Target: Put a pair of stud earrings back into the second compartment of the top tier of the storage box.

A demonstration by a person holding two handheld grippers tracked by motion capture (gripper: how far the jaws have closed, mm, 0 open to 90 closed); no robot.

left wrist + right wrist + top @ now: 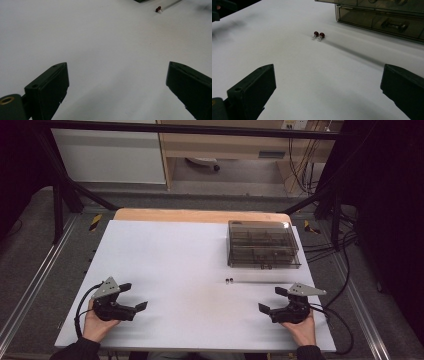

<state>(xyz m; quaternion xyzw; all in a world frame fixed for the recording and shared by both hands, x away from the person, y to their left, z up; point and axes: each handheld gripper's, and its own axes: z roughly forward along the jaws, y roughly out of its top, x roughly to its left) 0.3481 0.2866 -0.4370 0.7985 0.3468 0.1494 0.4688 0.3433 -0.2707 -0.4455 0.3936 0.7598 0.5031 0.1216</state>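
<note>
The work is at its starting step: both grippers rest low near the person's edge of the white table (165, 255), and nothing is held. The left gripper (134, 296) has its jaws spread wide and empty, pointing across the bare surface. The right gripper (270, 300) likewise has its jaws spread apart with nothing between them.

The items nearest the grippers are two small red earrings (318, 35), each a dark red bead on a pale post, lying side by side and almost touching on the table. They sit ahead of the right gripper and just in front of the smoky transparent drawer box (262, 244), whose drawers appear shut.

Judged from this layout, the step in hand is the approach to the earrings. The next move calls for the right gripper to advance toward the pair, lower until the jaw tips are close to the surface, and centre one bead between the jaws before closing. The beads are small and round, so a misaligned closure could flick one away.
</note>
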